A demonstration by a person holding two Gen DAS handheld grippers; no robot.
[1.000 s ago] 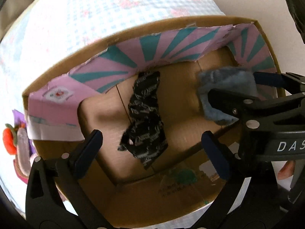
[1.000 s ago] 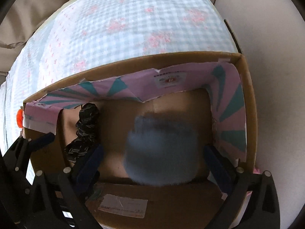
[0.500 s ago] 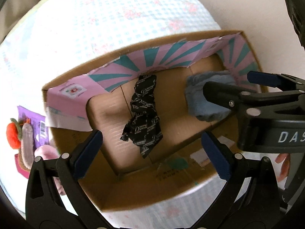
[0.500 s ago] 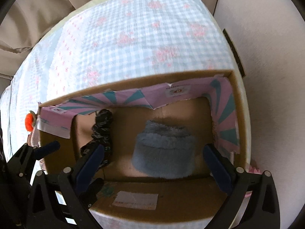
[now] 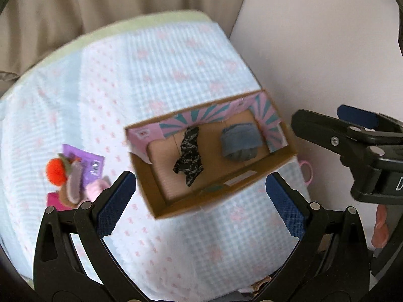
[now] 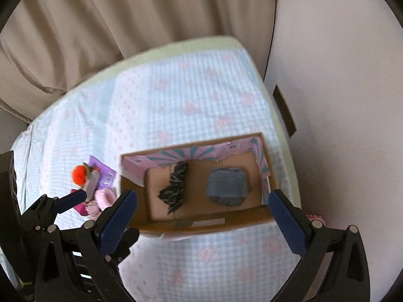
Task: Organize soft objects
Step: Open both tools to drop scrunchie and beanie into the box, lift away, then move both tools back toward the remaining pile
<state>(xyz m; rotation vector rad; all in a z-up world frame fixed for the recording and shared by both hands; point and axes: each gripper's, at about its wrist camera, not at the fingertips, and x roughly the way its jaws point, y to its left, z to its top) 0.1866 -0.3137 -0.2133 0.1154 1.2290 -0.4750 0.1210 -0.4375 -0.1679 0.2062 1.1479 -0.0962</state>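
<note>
left tool point(image 5: 200, 201): released, blue pads wide apart, nothing between them, held above the near edge of the box.
right tool point(image 6: 201, 216): released too, fingers spread with nothing gripped, high over the box.
cardboard box point(image 5: 254, 183): open on the checked blue bedcover point(image 5: 156, 70), at the bed's right side by the wall; pink and teal flaps folded inward.
grey-blue fuzzy piece point(image 6: 228, 185): lies on the box floor, right half, apart from both tools.
black patterned cloth point(image 6: 175, 186): crumpled on the box floor, left of the fuzzy piece, not touching it.
loose pile point(image 5: 75, 176): outside the box to its left; an orange pompom, a purple packet and pink soft items bunched together.
backdrop: beige curtain point(image 6: 126, 12) behind the bed.
</note>
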